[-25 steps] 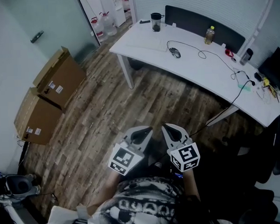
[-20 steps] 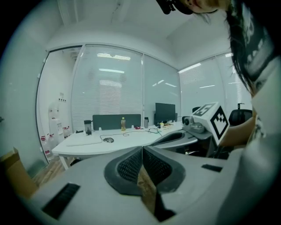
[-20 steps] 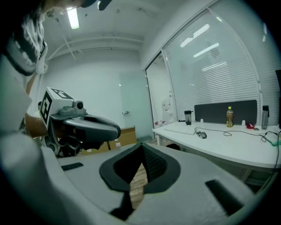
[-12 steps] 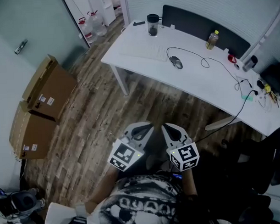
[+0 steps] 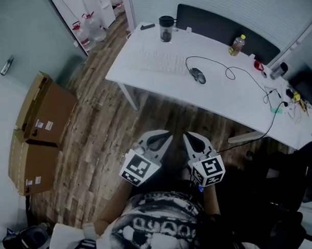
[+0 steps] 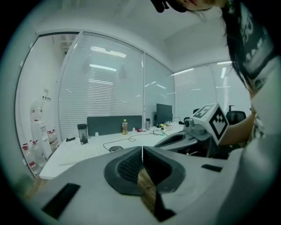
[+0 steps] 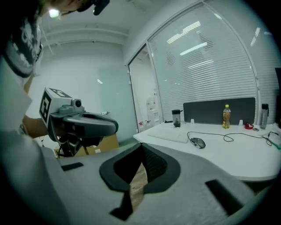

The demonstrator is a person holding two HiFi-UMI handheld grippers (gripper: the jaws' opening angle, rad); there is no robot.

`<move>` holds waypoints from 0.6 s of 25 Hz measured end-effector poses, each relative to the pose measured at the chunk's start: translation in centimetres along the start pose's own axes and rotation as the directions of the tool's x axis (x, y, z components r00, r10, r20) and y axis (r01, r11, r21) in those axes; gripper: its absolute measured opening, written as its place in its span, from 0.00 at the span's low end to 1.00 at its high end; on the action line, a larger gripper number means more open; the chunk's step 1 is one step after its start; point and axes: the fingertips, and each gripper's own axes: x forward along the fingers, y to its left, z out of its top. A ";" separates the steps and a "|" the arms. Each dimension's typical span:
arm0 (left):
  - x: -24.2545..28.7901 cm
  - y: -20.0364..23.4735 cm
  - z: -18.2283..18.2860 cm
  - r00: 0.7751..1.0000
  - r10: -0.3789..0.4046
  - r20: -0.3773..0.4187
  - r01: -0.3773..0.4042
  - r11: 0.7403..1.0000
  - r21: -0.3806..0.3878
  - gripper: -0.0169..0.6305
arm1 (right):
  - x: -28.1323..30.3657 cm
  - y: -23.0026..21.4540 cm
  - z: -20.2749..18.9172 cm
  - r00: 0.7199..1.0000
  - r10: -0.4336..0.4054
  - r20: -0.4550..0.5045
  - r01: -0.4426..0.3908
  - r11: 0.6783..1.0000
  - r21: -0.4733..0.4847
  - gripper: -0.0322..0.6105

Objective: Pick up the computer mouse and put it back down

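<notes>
A dark computer mouse (image 5: 197, 75) lies on the white desk (image 5: 231, 98), its cable looping off to the right. It also shows in the left gripper view as the mouse (image 6: 116, 148), and in the right gripper view as the mouse (image 7: 198, 142). Both grippers hang over the wooden floor well short of the desk, side by side and pointing at it. My left gripper (image 5: 163, 136) is shut with nothing in it, its pads meeting. My right gripper (image 5: 191, 139) is shut and empty too. Each gripper view shows the other gripper beside it.
On the desk are a white keyboard (image 5: 164, 62), a dark cup (image 5: 165, 21), a yellow bottle (image 5: 236, 45) and small items at the right end. Cardboard boxes (image 5: 43, 115) stand at the left wall, water jugs (image 5: 88, 27) behind them. A black chair (image 5: 291, 183) is at the right.
The desk with the mouse has come nearer and lower in the head view, and the boxes slid left. Both grippers kept their pose side by side, still shut.
</notes>
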 end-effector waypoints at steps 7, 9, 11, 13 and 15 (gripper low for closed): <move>0.1 2.9 -0.8 1.000 -0.022 -0.002 0.022 1.000 -0.020 0.03 | 1.7 -1.6 0.5 0.998 -0.068 -0.003 0.068 0.997 0.035 0.05; 0.5 3.3 -1.0 1.000 -0.029 -0.002 0.029 0.999 -0.020 0.03 | 1.9 -2.0 0.7 0.997 -0.078 -0.003 0.078 0.996 0.036 0.05; 0.8 3.5 -1.2 0.999 -0.038 -0.003 0.038 0.999 -0.027 0.03 | 1.9 -2.3 0.6 0.996 -0.088 -0.008 0.088 0.995 0.040 0.05; 1.1 3.5 -1.3 0.999 -0.048 -0.006 0.048 0.998 -0.039 0.03 | 2.0 -2.6 0.3 0.996 -0.093 -0.019 0.093 0.994 0.049 0.05; 1.4 3.7 -1.6 0.998 -0.054 -0.012 0.054 0.997 -0.052 0.03 | 2.4 -2.9 0.1 0.995 -0.090 -0.032 0.091 0.994 0.055 0.05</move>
